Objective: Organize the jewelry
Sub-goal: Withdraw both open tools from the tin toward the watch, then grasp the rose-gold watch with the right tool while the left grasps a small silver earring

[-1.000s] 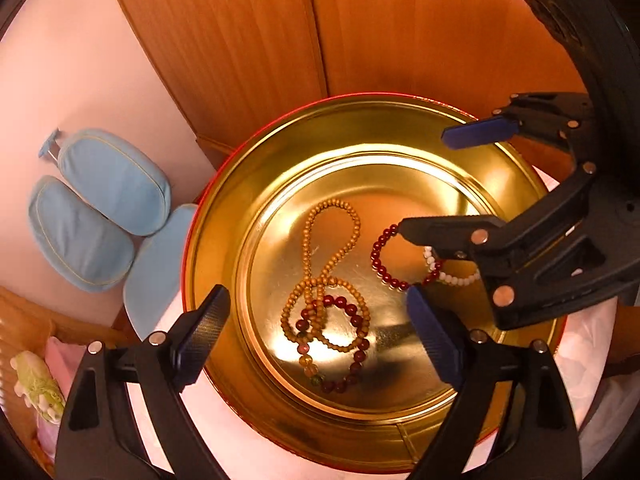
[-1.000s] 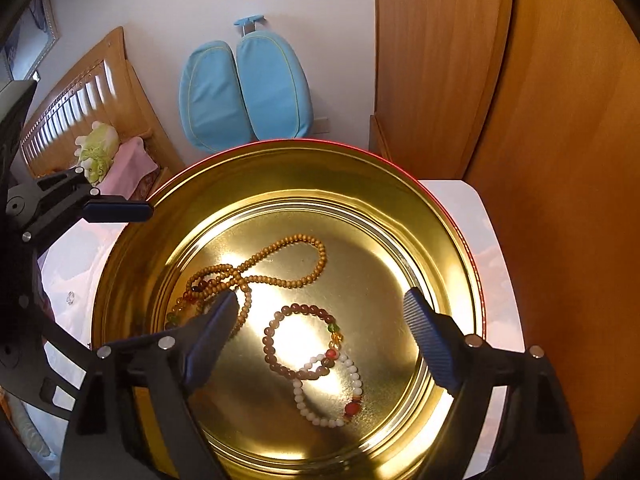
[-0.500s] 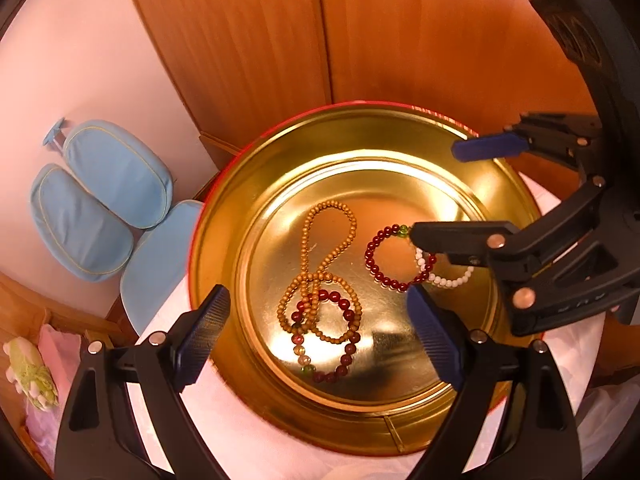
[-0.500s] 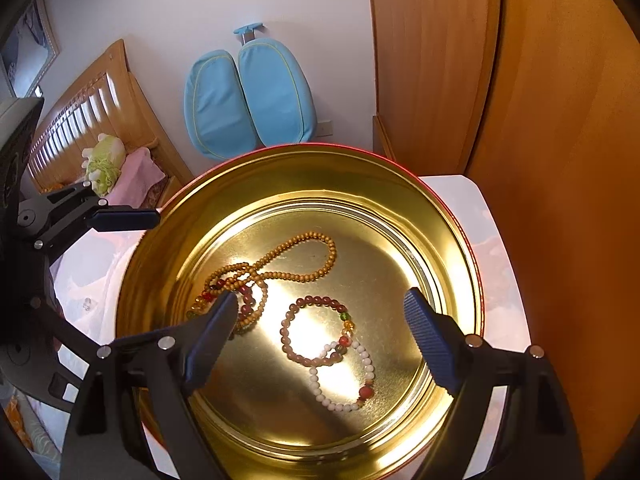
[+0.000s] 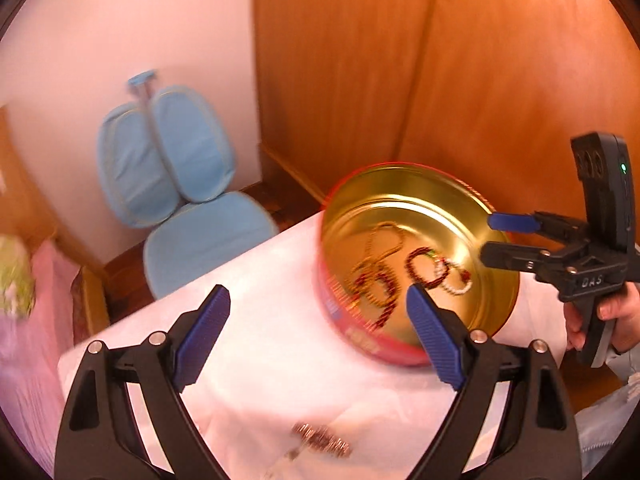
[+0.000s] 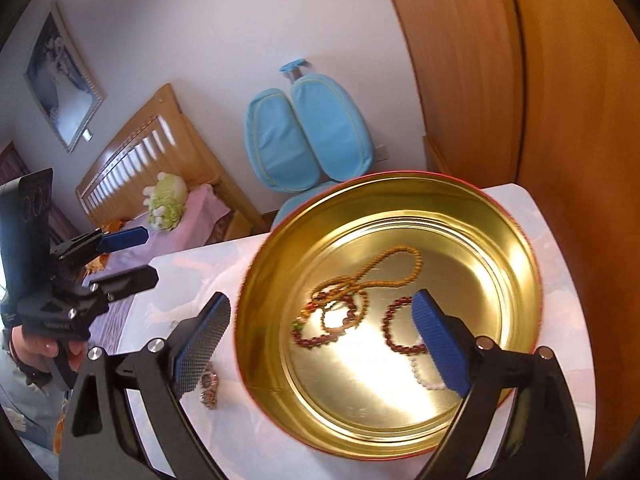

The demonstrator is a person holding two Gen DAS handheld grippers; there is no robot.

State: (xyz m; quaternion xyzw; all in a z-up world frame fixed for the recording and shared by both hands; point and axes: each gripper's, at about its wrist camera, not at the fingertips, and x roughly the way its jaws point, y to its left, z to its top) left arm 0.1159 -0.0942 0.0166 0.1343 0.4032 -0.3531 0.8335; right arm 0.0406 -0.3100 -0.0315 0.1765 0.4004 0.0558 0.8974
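A round gold tin with a red outside [image 5: 496,308] [image 6: 256,312] stands on a white-covered table. Inside lie a long tan bead necklace [image 6: 396,268], a dark red bead bracelet [image 6: 394,330] [image 5: 418,268], a white bead bracelet [image 6: 424,378] [image 5: 456,280] and a mixed-colour bracelet [image 6: 320,332]. A brownish bracelet [image 5: 320,440] [image 6: 209,388] lies on the cloth outside the tin. My left gripper [image 5: 318,332] [image 6: 128,256] is open and empty, left of the tin. My right gripper [image 6: 322,344] [image 5: 504,236] is open and empty over the tin's near rim.
A light blue chair [image 5: 192,208] [image 6: 308,148] stands beyond the table. Wooden wardrobe panels [image 5: 400,80] rise behind and right of the tin. A bed with a pink cover and wooden headboard [image 6: 132,168] is at the left.
Both grippers have pulled back and up from the tin. The left has swung left, out over the white cloth. The outside bracelet has come into view. Both stay open.
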